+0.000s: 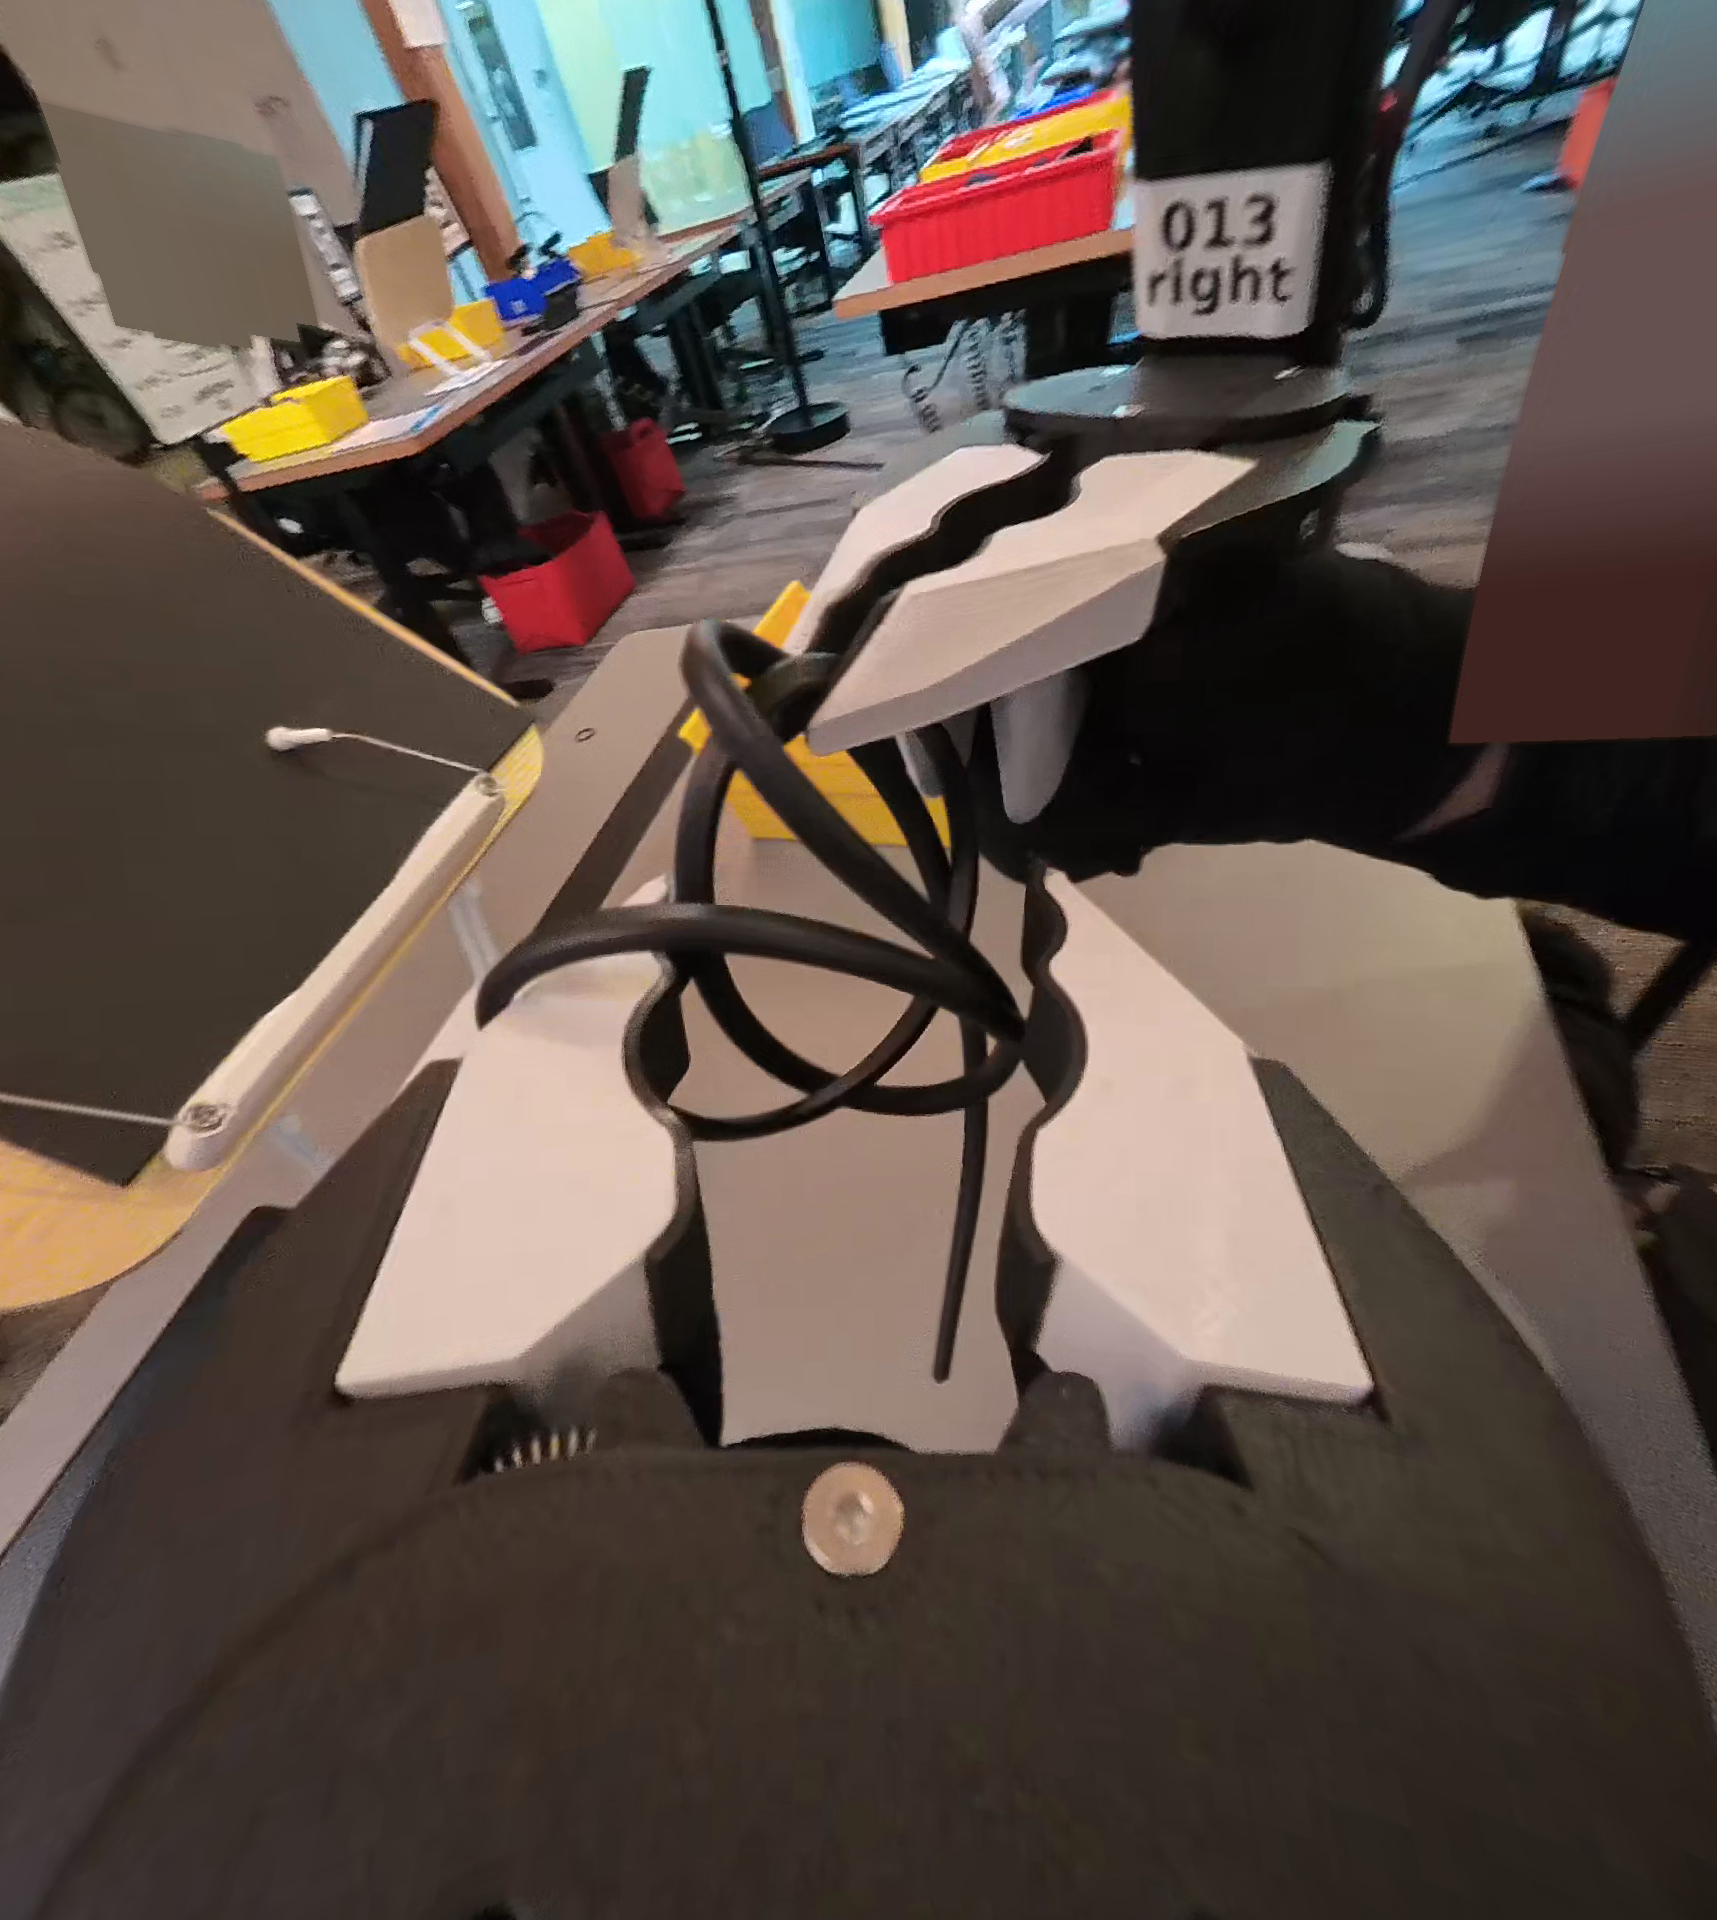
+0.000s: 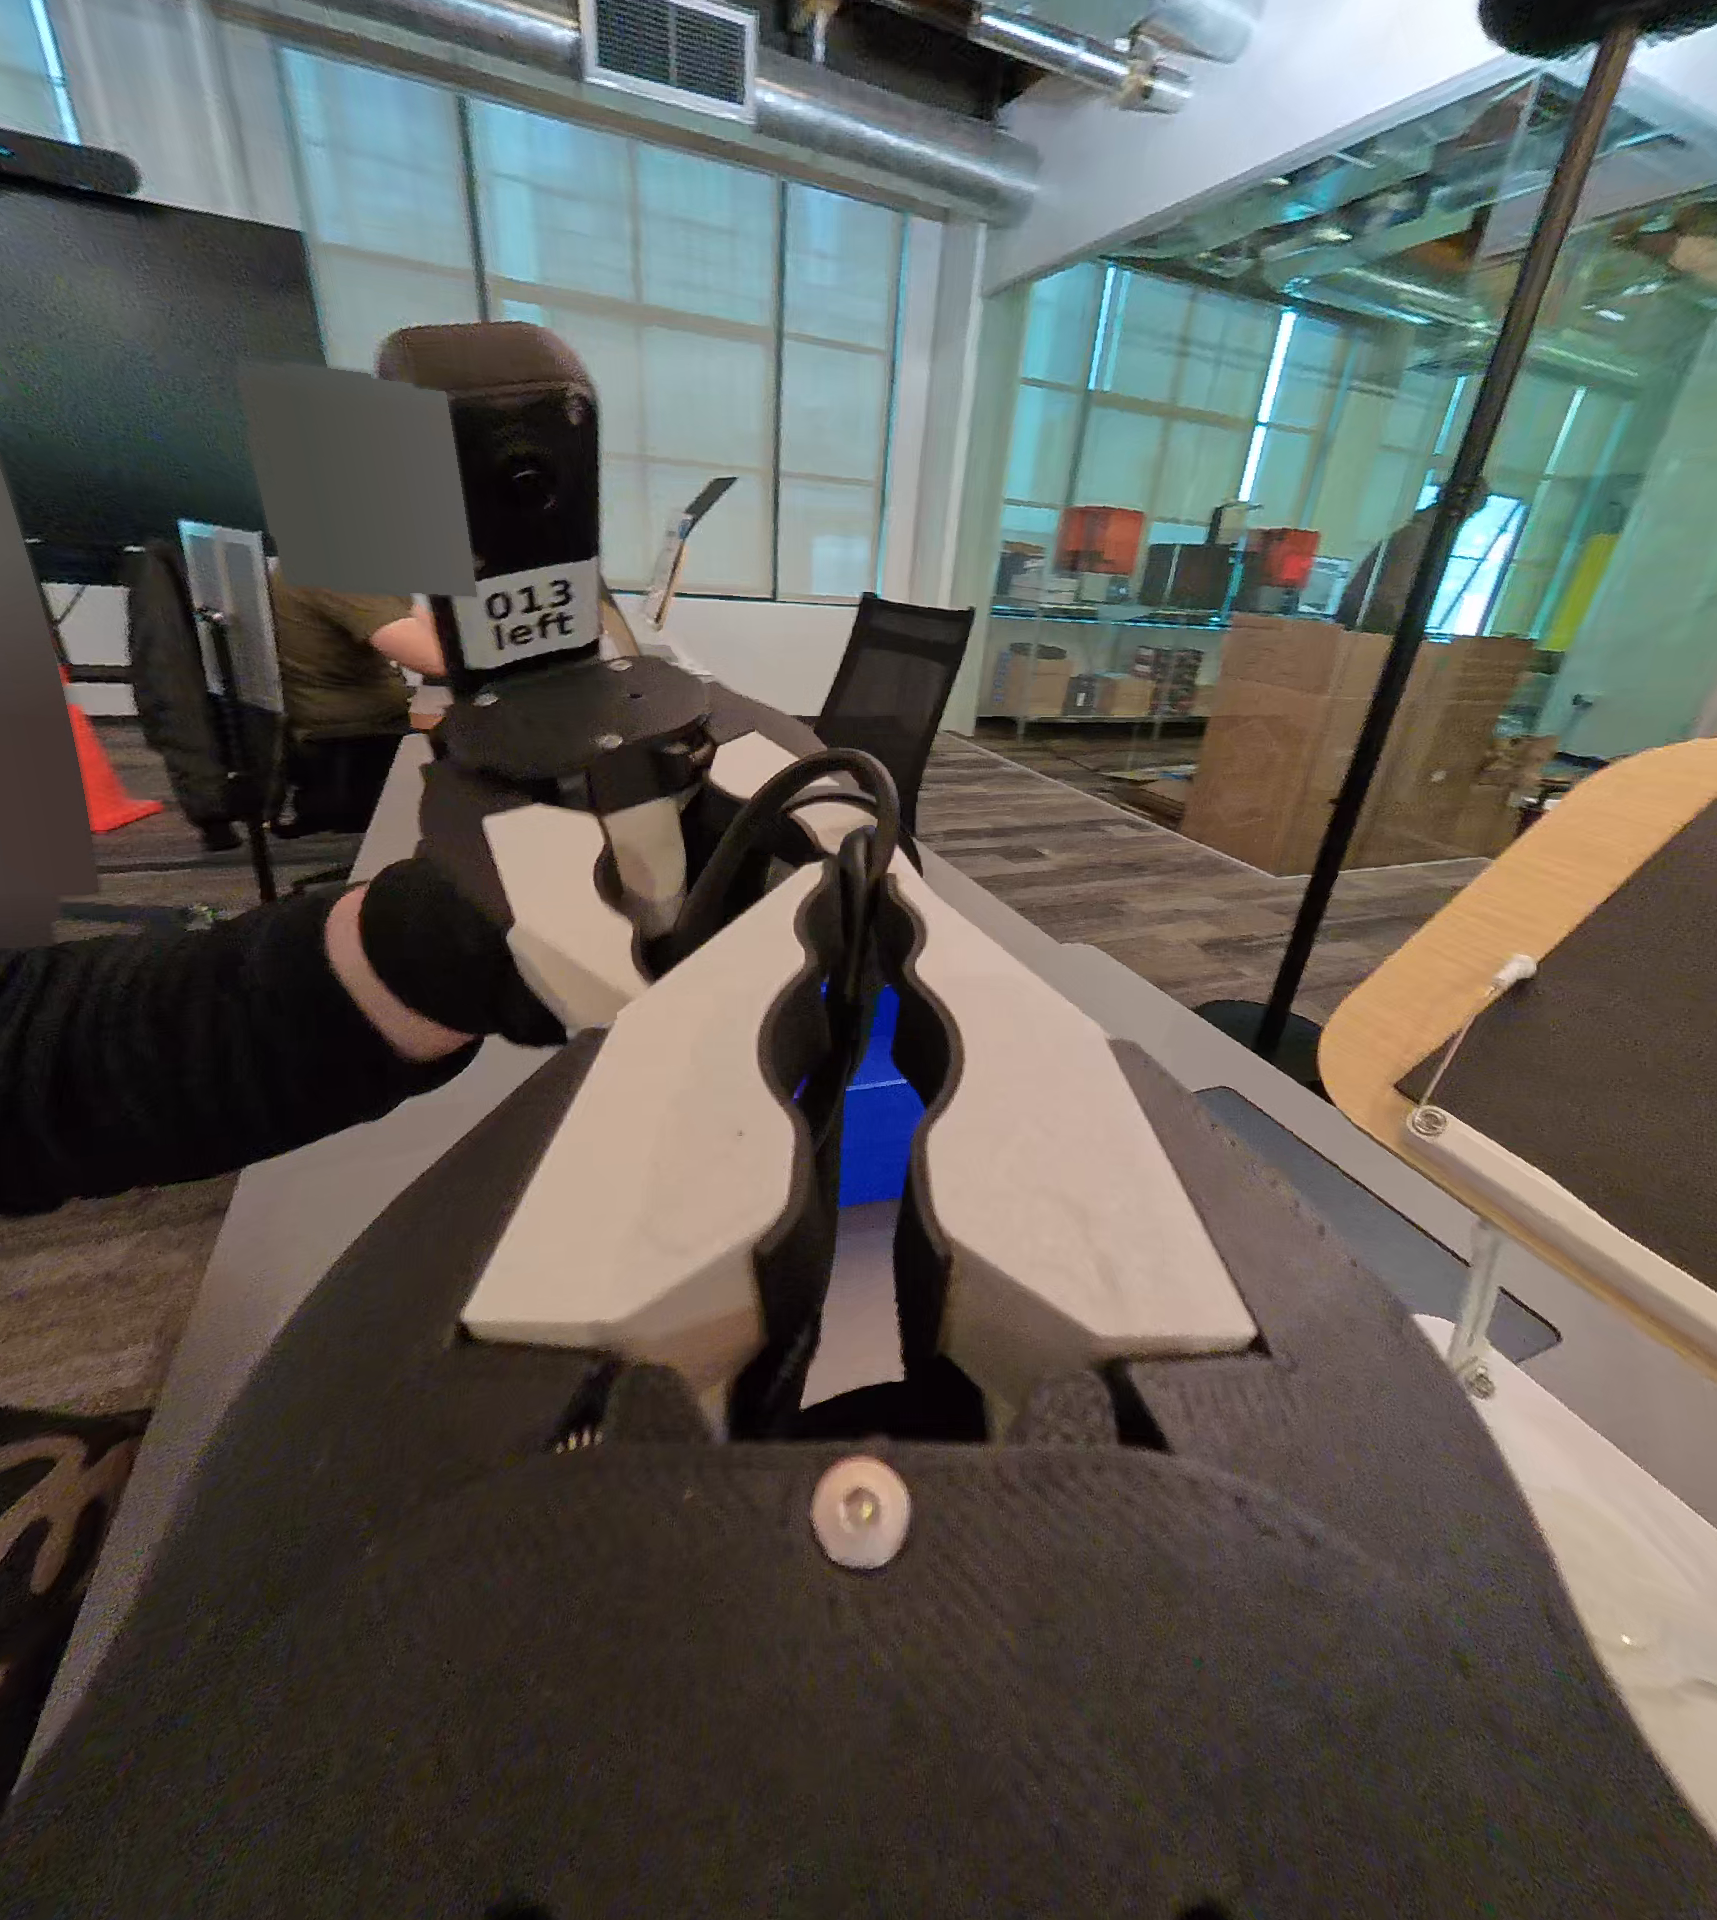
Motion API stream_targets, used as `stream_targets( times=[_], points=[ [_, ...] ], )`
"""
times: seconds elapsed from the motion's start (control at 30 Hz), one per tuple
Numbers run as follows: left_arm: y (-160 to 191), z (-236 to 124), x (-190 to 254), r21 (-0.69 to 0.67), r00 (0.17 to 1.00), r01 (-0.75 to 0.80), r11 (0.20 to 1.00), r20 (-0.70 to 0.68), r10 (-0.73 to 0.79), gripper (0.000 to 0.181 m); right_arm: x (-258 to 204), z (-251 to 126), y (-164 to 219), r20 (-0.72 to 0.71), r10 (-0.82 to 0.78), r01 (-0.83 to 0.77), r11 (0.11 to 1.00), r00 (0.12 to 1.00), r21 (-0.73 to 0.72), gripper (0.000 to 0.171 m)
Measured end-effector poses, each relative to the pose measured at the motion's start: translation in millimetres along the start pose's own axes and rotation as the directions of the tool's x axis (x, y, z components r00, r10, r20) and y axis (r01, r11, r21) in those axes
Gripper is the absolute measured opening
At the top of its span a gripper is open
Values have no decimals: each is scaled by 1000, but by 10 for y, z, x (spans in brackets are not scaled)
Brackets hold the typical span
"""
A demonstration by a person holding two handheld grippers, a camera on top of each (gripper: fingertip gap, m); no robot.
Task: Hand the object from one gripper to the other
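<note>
Obj = coiled black cable (image 1: 833, 977), held in air betw. both grippers, above grey table (image 1: 1353, 966). R gripper (image 1: 838, 665) pinched narrow on top of coil; its own cam shows strands squeezed betw. its fingertips. L gripper (image 1: 849, 997) jaws wide apart, loops sitting in the gap, touching R-side finger, not clamped. Loose tail hangs down. Judgement: light, floppy, springy, smooth jacket, prob. slippery; loops will splay if freed. Best grab where several strands bunch/cross, not single loop or tail.

Left tongs (image 1: 849, 997) apart — right tongs (image 2: 859, 894) seemingly clamped
</note>
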State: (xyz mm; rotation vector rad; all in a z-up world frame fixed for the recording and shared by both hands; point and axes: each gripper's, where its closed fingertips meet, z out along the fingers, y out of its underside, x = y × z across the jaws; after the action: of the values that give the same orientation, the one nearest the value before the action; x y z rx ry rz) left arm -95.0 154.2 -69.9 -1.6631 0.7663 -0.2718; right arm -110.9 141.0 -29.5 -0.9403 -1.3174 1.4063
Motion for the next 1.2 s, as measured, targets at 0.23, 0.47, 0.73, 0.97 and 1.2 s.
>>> stream_targets(
  times=[0.23, 0.47, 0.73, 0.97, 1.2],
  points=[
    [185, 244, 12, -110, 991, -59, 992, 117, 71, 80, -15, 117, 52, -61, -18, 17, 1000, 998, -22, 3],
    [191, 292, 149, -74, 999, -23, 997, 36, 25, 44, -57, 152, 79, -57, -52, 49, 997, 997, -53, 3],
    [245, 288, 238, -85, 999, -20, 996, -50, 16, 1, -108, 55, 23, 25, -25, 26, 998, 999, -60, 3],
    [266, 181, 444, -104, 975, -32, 994, -224, 8, 1, -183, -73, -40, 98, -76, 84, 994, 992, -75, 41],
    [427, -20, 965, -169, 867, -186, 968, -492, 80, 1, -415, -172, 130, 244, -104, 146, 976, 964, -159, 73]
  ],
)
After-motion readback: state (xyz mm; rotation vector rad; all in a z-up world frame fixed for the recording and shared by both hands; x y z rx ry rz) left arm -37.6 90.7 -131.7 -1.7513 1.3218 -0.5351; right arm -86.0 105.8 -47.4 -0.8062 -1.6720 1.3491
